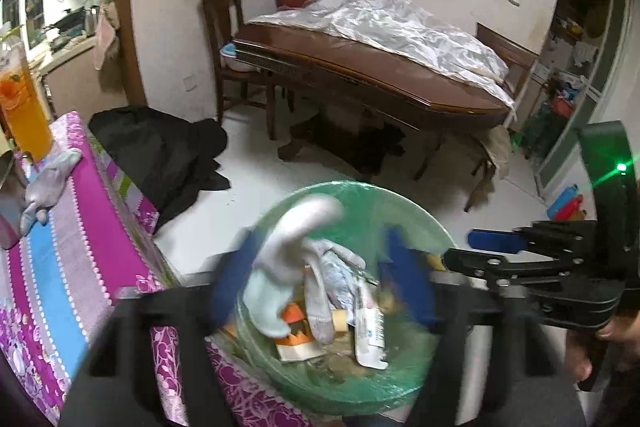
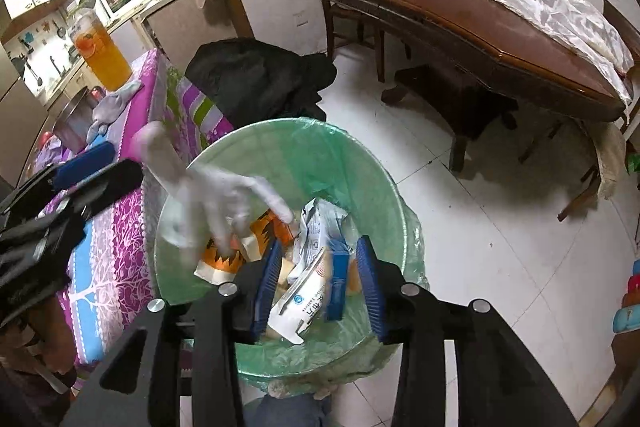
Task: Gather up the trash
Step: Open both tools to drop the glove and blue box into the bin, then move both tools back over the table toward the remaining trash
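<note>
Item in hand: white knitted glove (image 1: 288,251), blurred, in the air over the round bin lined with a green plastic bag (image 1: 400,199), clear of both pads. Left gripper (image 1: 316,267): jaws wide, pressing on nothing, poised above the bin mouth. Right gripper (image 2: 320,267): jaws at a narrower gap, likewise gripping nothing; blue-and-white carton (image 2: 336,279) loose between them, over wrappers already in the bin. Step judged: release of trash into the bin, nearly complete. For a clean finish: hold both tools over the middle of the opening until glove and carton settle; keep clear of the thin liner to avoid dragging it off the rim. Likely next: second grey-white glove (image 1: 52,179), lying on the counter under a purple, blue and pink patterned cloth (image 1: 80,247), just beside the bin.
</note>
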{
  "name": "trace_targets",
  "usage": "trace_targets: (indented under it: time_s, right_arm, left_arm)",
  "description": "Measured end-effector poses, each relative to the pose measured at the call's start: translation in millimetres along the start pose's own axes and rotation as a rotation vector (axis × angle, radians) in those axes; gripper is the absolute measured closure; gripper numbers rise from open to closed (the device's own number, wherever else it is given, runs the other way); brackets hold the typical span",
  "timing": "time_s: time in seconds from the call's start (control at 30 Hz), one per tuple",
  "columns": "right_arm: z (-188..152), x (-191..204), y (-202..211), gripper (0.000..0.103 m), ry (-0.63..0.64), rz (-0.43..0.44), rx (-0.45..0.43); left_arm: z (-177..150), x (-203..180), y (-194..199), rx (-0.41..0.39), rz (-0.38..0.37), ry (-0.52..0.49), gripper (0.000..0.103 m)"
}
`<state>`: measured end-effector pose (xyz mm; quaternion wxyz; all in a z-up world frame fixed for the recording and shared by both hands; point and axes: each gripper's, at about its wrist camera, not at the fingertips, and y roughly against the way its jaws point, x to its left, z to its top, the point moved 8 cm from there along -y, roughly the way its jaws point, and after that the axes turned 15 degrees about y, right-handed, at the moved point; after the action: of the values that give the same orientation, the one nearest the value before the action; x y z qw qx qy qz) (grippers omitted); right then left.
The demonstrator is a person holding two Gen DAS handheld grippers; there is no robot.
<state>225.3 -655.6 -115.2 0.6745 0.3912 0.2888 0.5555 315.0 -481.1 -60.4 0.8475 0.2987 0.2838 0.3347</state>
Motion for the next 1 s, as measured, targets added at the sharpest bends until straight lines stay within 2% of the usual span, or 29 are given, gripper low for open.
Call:
trace_targets:
  time_s: [0.7,0.73,0.83,0.87,0.93,1.0]
  right_arm:
    - [-3.3,0.1,-2.6,0.062,-0.018,0.015,-0.009]
    - [-3.4,0.3,-2.2,0.059,-0.019,0.015,-0.012]
    - [0.7,5.3,8.9,0.038,-0.004,-0.007,-0.066]
    - [3.4,9.6,16.8,0.028,0.01,-0.026,-0.102]
    - [9.1,22.0,36.4,0.018,0.035,-0.057,-0.195]
    - [13.3,37.2,55.4,0.014,0.064,-0.101,-0.292]
  left_arm:
    - [-4.2,2.7,-4.2,0.019,0.004,0.01,0.032]
    - [-5.1,3.6,-4.4,0.018,0.006,0.01,0.031]
    - [-10.0,15.2,-1.1,0.018,0.017,0.015,0.031]
    - [-11.8,21.7,2.1,0.013,0.031,0.017,0.031]
    - [-14.8,36.8,10.0,0.004,0.051,0.022,0.03]
    - [-20.1,57.9,23.2,-0.011,0.089,0.016,0.029]
